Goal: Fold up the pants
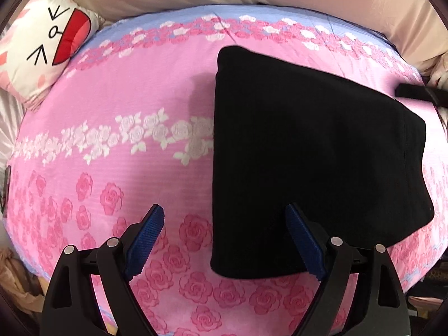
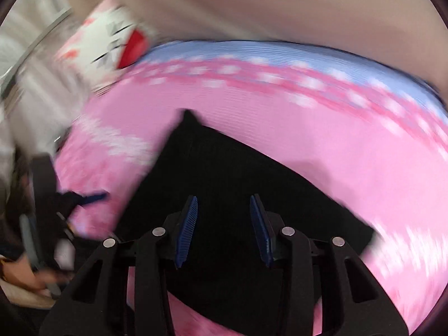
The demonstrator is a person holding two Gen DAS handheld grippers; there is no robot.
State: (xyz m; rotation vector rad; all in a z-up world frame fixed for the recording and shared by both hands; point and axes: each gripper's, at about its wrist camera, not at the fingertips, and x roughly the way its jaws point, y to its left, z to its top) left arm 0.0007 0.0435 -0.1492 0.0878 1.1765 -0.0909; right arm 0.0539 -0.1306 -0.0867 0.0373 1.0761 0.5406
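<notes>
The pants [image 1: 313, 154] are lying on the bed [image 1: 134, 190], already folded into a compact black rectangle, so the folding is looking almost finished. Judging from this shape, maybe only smoothing or one last fold is remaining; I cannot tell how many layers are inside.

The left gripper [image 1: 225, 240] is hovering at the near edge of the pants, with its fingers [image 1: 148, 238] standing wide apart and holding nothing; one finger is over the sheet beside the pants and the other over the cloth.

The right gripper [image 2: 224, 229] is hanging above the pants, and its view is blurred. Its fingers [image 2: 187, 229] are partly apart, and no cloth is showing between them, so they are gripping nothing.

A cat pillow [image 1: 42, 53] is sitting at the bed corner, well apart from the pants. No container is showing in either view.
</notes>
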